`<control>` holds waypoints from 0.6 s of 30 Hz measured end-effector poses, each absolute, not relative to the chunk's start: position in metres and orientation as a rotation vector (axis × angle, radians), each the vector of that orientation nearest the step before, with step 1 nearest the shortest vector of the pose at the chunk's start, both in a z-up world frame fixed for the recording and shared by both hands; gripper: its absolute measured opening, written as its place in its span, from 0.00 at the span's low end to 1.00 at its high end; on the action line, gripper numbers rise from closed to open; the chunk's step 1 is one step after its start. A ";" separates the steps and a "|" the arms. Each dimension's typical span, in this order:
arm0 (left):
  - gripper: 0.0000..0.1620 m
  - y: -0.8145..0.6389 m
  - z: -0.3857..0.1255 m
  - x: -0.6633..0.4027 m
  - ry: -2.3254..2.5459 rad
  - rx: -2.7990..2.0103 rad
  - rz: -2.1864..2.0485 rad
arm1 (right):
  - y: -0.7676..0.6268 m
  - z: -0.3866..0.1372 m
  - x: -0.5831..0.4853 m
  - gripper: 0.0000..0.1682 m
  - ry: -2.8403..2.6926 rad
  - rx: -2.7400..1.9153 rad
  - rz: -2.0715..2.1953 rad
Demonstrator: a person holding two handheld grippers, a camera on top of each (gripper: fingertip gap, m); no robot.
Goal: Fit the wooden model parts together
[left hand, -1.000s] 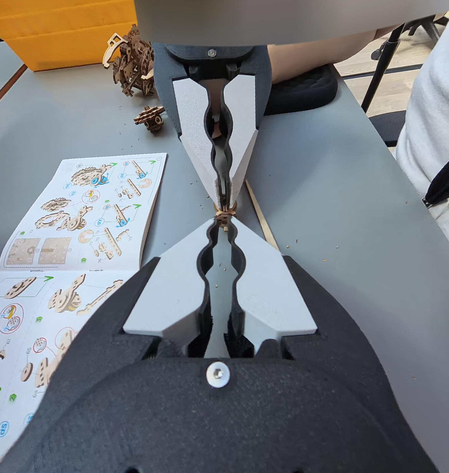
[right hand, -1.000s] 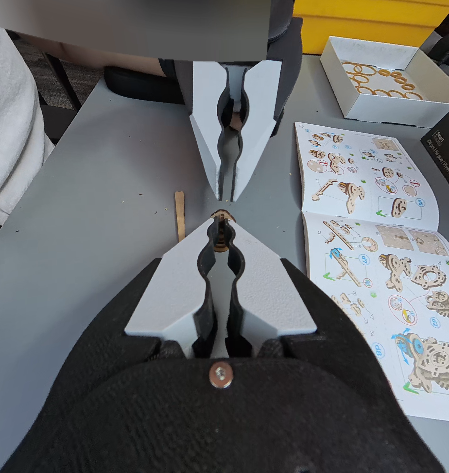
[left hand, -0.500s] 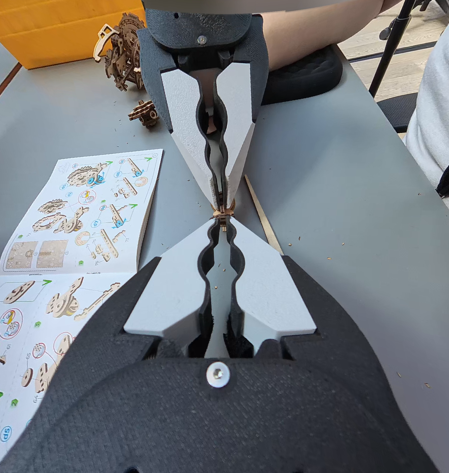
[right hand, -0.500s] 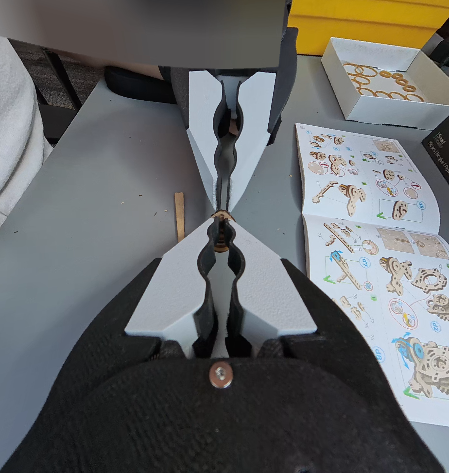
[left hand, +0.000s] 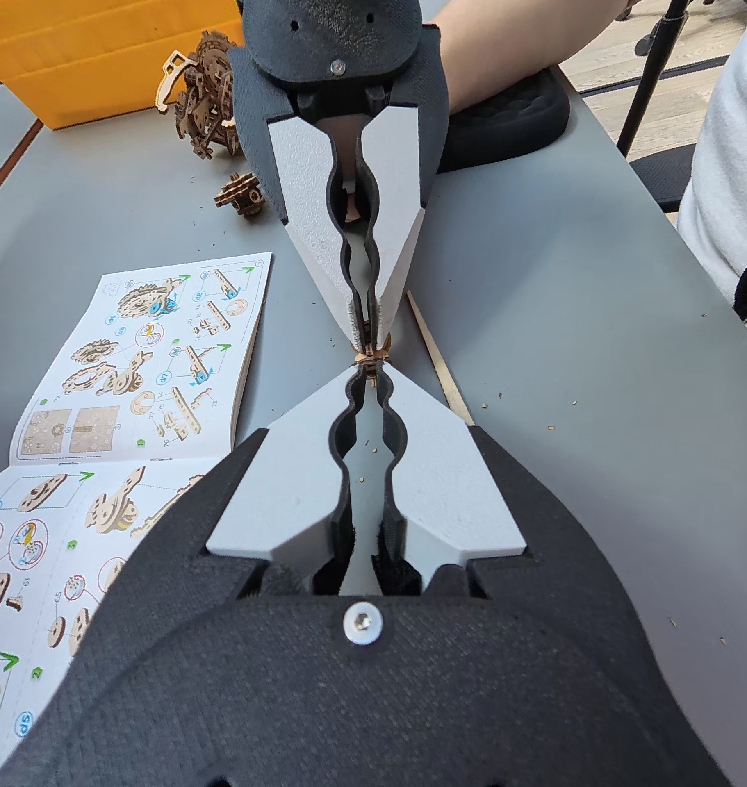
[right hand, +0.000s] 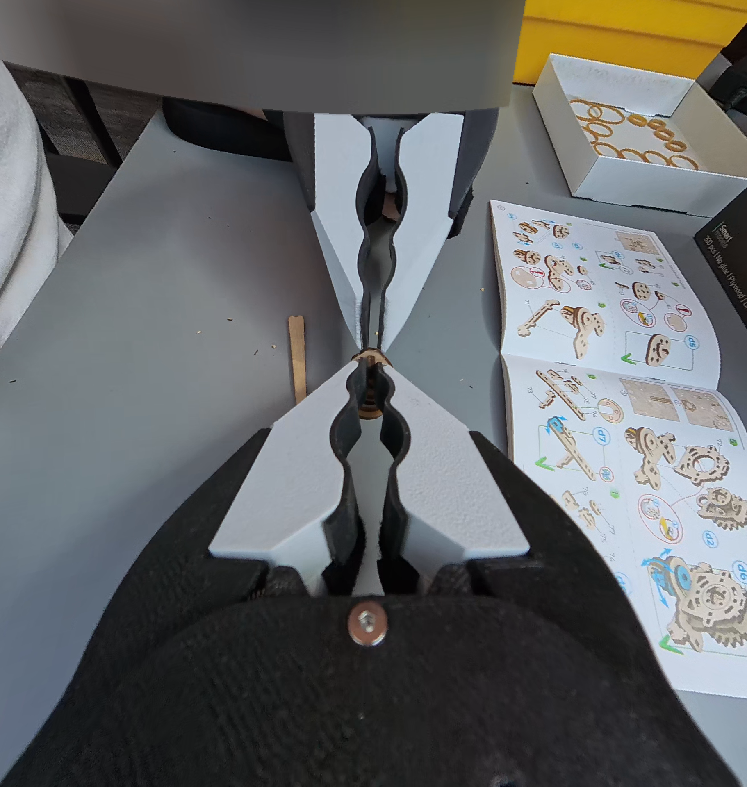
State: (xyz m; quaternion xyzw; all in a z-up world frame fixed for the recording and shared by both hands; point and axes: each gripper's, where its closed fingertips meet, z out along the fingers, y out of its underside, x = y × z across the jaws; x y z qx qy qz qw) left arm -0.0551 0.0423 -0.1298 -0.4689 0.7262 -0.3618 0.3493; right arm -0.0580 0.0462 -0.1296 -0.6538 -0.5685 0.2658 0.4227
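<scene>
Above the grey table, both grippers meet tip-to-tip, jaws clamped on 1 small wooden part, its orientation unclear.

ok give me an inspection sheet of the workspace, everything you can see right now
Surface: grey table, scattered with wood crumbs.
Job's things: small wooden part pinched between both gripper tips above the table; second wooden part further back in the right gripper.
Clutter: open instruction booklet, flat wooden stick, two built wooden assemblies, white box of wooden rings, black pad.
Grippers: left gripper and right gripper meet tip to tip, both shut.
Cables: nothing seen.
Surroundings: yellow box, seated person's arm.
</scene>
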 end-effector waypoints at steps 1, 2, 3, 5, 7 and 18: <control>0.01 0.042 -0.130 -0.055 1.885 -1.211 -0.940 | 0.045 -0.130 -0.058 0.01 -1.427 -1.636 0.664; 0.01 0.042 -0.130 -0.055 1.887 -1.212 -0.943 | 0.045 -0.130 -0.059 0.01 -1.426 -1.639 0.667; 0.01 0.042 -0.130 -0.055 1.887 -1.214 -0.945 | 0.045 -0.130 -0.058 0.01 -1.428 -1.639 0.665; 0.01 0.042 -0.130 -0.055 1.886 -1.212 -0.940 | 0.045 -0.130 -0.058 0.01 -1.434 -1.641 0.662; 0.01 0.042 -0.129 -0.055 1.882 -1.213 -0.937 | 0.045 -0.130 -0.058 0.01 -1.439 -1.644 0.660; 0.00 0.041 -0.129 -0.052 1.866 -1.226 -0.935 | 0.045 -0.131 -0.056 0.01 -1.452 -1.650 0.628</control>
